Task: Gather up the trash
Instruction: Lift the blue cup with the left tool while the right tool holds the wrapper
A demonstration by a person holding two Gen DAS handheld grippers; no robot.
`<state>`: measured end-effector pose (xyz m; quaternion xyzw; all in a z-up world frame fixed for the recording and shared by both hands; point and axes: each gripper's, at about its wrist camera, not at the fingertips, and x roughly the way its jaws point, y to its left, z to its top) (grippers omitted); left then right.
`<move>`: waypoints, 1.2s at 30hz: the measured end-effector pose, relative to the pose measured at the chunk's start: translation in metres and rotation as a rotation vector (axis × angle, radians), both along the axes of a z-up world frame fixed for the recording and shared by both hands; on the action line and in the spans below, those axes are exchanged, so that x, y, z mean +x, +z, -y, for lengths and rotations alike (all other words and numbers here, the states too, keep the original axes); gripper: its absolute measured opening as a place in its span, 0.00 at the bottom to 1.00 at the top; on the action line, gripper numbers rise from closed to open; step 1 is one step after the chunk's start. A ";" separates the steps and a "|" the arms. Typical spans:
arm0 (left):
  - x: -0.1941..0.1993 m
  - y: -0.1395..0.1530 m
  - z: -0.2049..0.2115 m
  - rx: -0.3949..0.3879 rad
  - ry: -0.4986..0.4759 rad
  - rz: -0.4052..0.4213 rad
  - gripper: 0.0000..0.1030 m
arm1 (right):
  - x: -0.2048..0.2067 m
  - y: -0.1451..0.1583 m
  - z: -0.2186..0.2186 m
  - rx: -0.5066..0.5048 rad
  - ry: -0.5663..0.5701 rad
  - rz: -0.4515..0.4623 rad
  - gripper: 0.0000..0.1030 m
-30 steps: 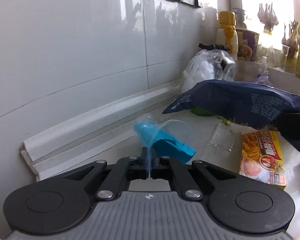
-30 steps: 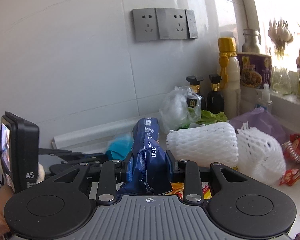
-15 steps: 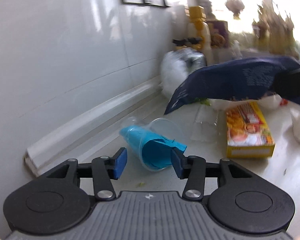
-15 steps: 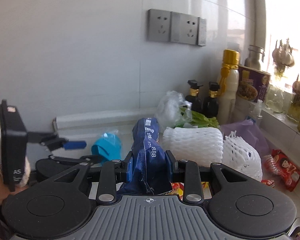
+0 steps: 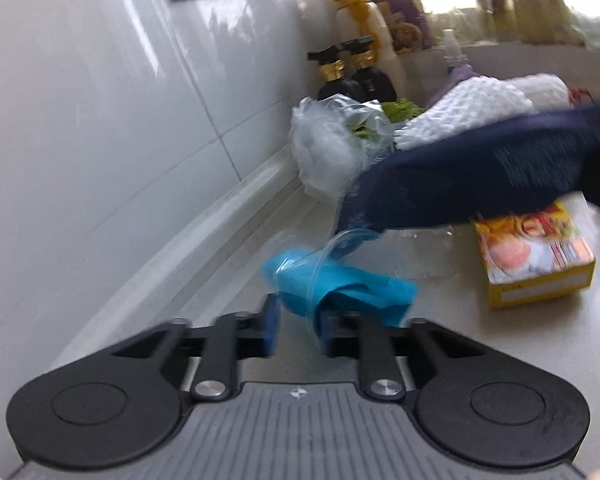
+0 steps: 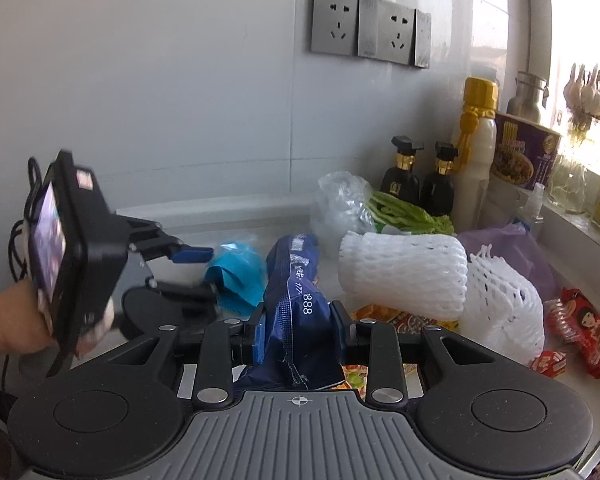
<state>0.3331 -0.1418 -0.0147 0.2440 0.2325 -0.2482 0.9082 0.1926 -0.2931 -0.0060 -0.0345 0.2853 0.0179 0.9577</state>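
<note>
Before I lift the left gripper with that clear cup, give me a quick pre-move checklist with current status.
1. Left gripper jaws around the clear cup with blue paper: ok; they have just been closing on it.
2. Firm pinch on the cup: cannot tell, the left wrist view is blurred.
3. Right gripper holding the dark blue bag: ok.
4. Bag mouth facing the cup: cannot tell.
5. Yellow box apart from the cup: ok.
6. Blue paper fully inside the cup: not ok, it sticks out.
</note>
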 end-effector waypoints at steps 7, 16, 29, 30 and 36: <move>0.000 0.006 -0.013 -0.110 0.083 -0.029 0.04 | 0.000 0.000 0.001 -0.001 -0.009 0.001 0.29; -0.027 0.027 -0.047 -0.157 0.125 -0.044 0.04 | -0.014 0.021 -0.018 -0.060 0.022 0.057 0.29; -0.056 0.042 -0.120 -0.203 0.196 -0.032 0.04 | -0.024 0.023 -0.098 -0.151 0.191 0.056 0.29; -0.057 0.041 -0.126 -0.213 0.204 -0.038 0.04 | -0.026 0.022 -0.104 -0.153 0.204 0.057 0.29; -0.069 0.029 -0.168 -0.283 0.283 -0.090 0.04 | -0.029 0.019 -0.137 -0.183 0.294 0.057 0.29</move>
